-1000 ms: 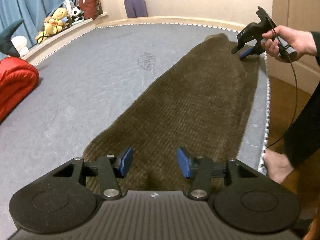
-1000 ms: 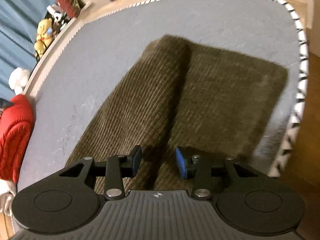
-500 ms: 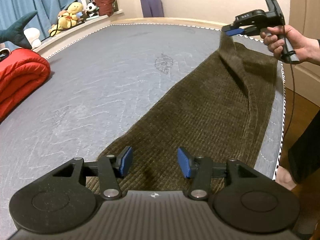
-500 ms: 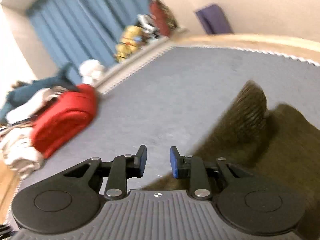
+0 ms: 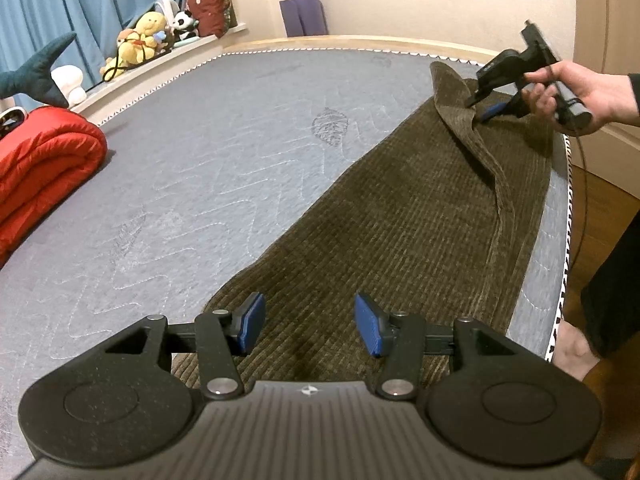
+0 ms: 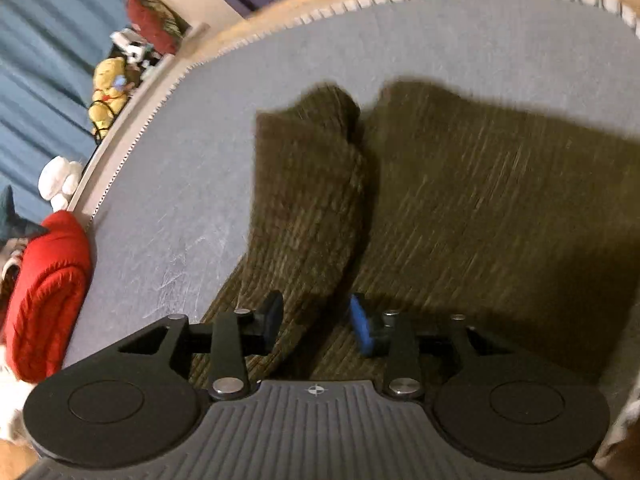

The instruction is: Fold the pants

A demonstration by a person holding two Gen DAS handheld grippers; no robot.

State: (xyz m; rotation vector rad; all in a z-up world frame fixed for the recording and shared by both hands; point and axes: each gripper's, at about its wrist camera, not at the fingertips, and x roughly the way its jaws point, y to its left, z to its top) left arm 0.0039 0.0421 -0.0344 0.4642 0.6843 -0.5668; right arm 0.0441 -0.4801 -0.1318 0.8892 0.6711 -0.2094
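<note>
The olive-brown corduroy pants (image 5: 400, 216) lie stretched along the right side of the grey mattress (image 5: 208, 160). My left gripper (image 5: 310, 324) is open and empty, low over the near end of the pants. My right gripper (image 5: 486, 106), held by a hand, is at the far end, against a raised, folded-over flap of the pants (image 5: 460, 96). In the right wrist view my right gripper (image 6: 316, 324) stands open around that flap (image 6: 308, 200), which runs up between its pads and lies over the flat cloth (image 6: 500, 208).
A rolled red quilt (image 5: 40, 168) lies at the mattress's left edge. Stuffed toys (image 5: 136, 40) and a dark red cushion (image 5: 208, 2) line the far ledge by the blue curtain. The mattress's right edge (image 5: 566, 240) drops to a wooden floor, where a bare foot (image 5: 572, 348) stands.
My right gripper lifted the far end of the pants, then came back down and opened, leaving a folded-over flap. My left gripper stayed open over the near end.
</note>
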